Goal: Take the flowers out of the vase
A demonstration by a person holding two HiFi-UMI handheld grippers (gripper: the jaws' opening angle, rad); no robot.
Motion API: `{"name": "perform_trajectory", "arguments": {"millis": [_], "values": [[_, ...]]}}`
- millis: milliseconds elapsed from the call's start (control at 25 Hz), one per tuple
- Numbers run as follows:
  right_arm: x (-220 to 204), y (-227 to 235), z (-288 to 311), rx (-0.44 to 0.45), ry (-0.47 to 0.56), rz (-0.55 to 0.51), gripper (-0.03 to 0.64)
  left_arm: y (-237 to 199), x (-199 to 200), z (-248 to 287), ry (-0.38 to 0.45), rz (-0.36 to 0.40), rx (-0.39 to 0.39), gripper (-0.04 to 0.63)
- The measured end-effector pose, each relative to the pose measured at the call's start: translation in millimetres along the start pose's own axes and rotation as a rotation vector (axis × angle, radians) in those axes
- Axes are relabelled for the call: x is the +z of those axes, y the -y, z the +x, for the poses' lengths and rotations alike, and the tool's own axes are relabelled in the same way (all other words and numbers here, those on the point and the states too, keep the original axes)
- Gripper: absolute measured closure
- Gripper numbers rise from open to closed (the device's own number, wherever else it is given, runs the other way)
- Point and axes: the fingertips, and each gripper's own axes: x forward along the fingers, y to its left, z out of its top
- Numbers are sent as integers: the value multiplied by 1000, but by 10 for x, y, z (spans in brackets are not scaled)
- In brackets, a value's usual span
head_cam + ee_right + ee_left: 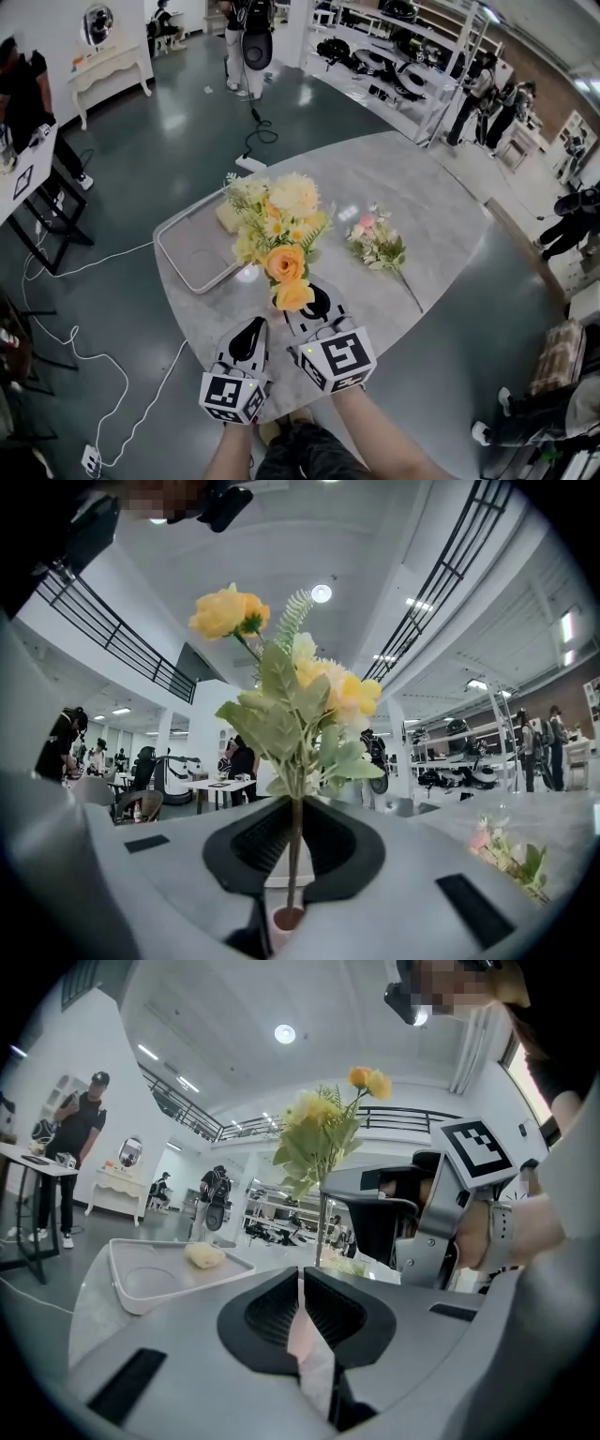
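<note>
A bunch of yellow and orange flowers [281, 234] stands upright over the near middle of the table. My right gripper [314, 302] is shut on its green stem [294, 855], and the blooms [291, 686] rise above the jaws. At the stem's foot shows a small pinkish round rim [288, 918], seemingly the vase's mouth. To the left, my left gripper [251, 326] is shut on a pale pink thing [314, 1354], seemingly the vase; most of it is hidden. In the left gripper view the flowers [323, 1133] stand ahead in the right gripper's jaws.
A second small bunch of pink flowers [378, 246] lies on the marble table [422, 206] to the right. A white tray [183, 258] with a yellowish lump [228, 216] sits at the left. Cables run over the floor; people, desks and shelves stand around.
</note>
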Motion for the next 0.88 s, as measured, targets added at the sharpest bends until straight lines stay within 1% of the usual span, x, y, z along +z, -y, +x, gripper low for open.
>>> {"name": "perform_trajectory", "arguments": {"millis": [160,400,600,880], "values": [[8,-46,-14,3,14,3,571,-17,-26,-56,5,6,0,580],[98,-64,-52,2,22,2,571,19,50,-89,11,13,-8,580],[277,63,-47,6,23,10,571,102,215,13,12,13,-11,580],[366,105,-117,6,23,3,571,163,301,2,16,17,-15,580]]}}
